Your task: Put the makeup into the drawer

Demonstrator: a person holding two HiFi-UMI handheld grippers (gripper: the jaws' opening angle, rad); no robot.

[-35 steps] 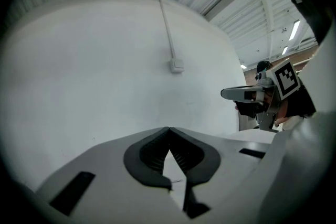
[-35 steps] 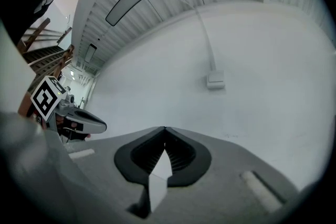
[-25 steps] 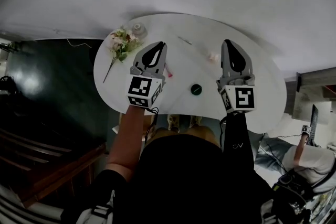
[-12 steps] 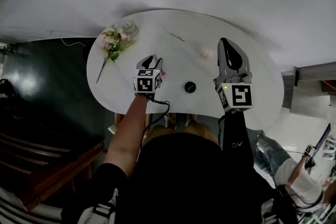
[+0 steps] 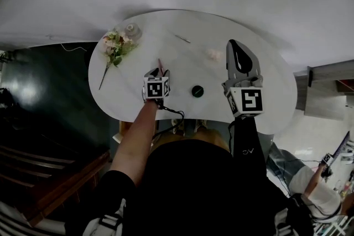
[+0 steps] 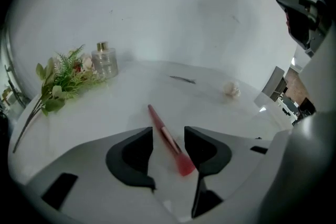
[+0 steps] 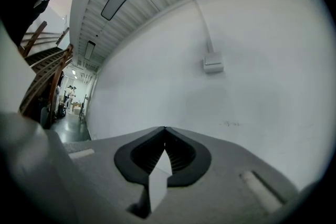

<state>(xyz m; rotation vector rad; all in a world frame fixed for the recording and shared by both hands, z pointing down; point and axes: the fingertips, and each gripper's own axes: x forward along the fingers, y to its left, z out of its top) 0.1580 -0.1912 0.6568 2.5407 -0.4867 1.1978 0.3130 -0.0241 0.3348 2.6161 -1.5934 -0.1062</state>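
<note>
White oval table point(image 5: 265, 91) against a pale wall, dark floor to the left. Head view: left gripper point(image 5: 159, 71) low over the table's near middle, pointing steeply down; pink brush point(image 5: 161, 64) pokes out just past its tip. Black round lid point(image 5: 197, 91) just right of it. Flowers point(image 5: 113, 47) and a clear bottle point(image 5: 131, 30) at far left, touching or nearly so. Thin dark stick point(image 5: 181, 38) and a pale puff point(image 5: 213, 54) farther back. Right gripper point(image 5: 234, 44) is held above the table's right half, well apart from the brush. Left gripper view: jaws stand wide and have just been opening; brush lies flat on the table in the gap, bristle end nearest the camera, handle slanting away to the left, neither pad pressing it. Flowers, bottle, stick and puff sit beyond. Right gripper view: jaws closed tip to tip, nothing between, facing the wall with a small box point(image 7: 213, 64) on a cable.
</note>
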